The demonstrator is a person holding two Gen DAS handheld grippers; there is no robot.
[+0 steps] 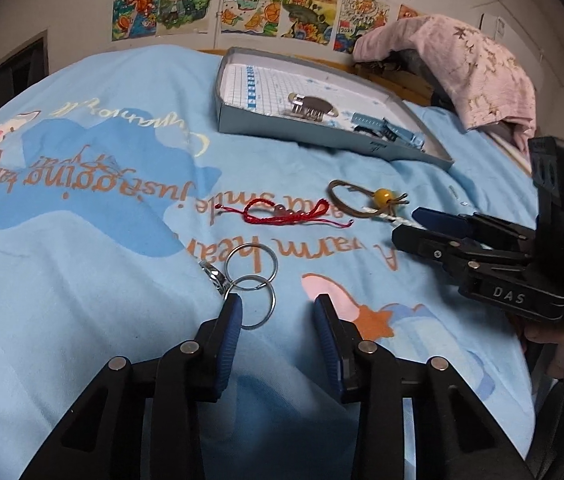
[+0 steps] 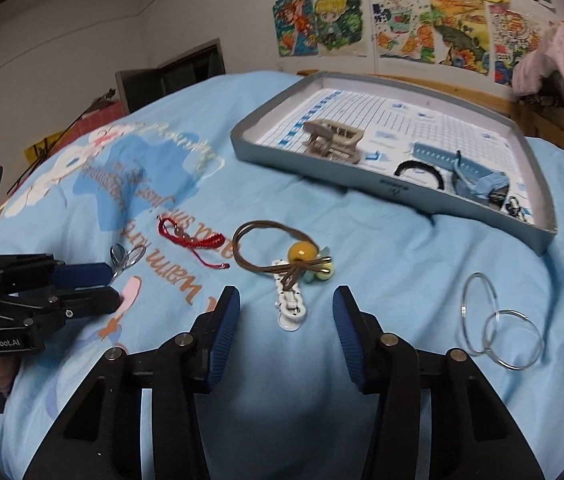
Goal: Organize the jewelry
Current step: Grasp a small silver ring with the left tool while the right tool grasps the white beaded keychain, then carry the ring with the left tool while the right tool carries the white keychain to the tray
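While both claws hang low over the bed: jewelry lies loose on the blue bedspread (image 2: pixel 362 400), and everything below is listed from its left side to its right.
Left claw (image 1: pixel 277 302): jaws partly open, gripping nothing; the left finger's tip overlaps the nearer key ring, and the other finger stands clear of it.
Key rings (image 1: pixel 241 279): two linked silver rings flat on the bedspread near its left side, with a small silver band (image 1: pixel 215 274) touching them.
Red bracelet (image 1: pixel 286 213): knotted cord with beads, just beyond the key rings, toward the bed's middle.
Brown cord (image 2: pixel 265 226): a loop with a yellow bead, near the middle, its knotted end lying over the hair clip.
Hair clip (image 2: pixel 290 304): white, between the right claw's fingers but touching neither.
Right claw (image 2: pixel 286 294): jaws partly open, nothing gripped.
Hoops (image 2: pixel 488 320): two thin overlapping silver rings, right of that claw.
Tray (image 2: pixel 402 196): shallow grey box toward the bed's far right edge, holding a beige claw clip (image 2: pixel 332 140), a black hair tie (image 2: pixel 418 166) and a blue clip (image 2: pixel 442 158).
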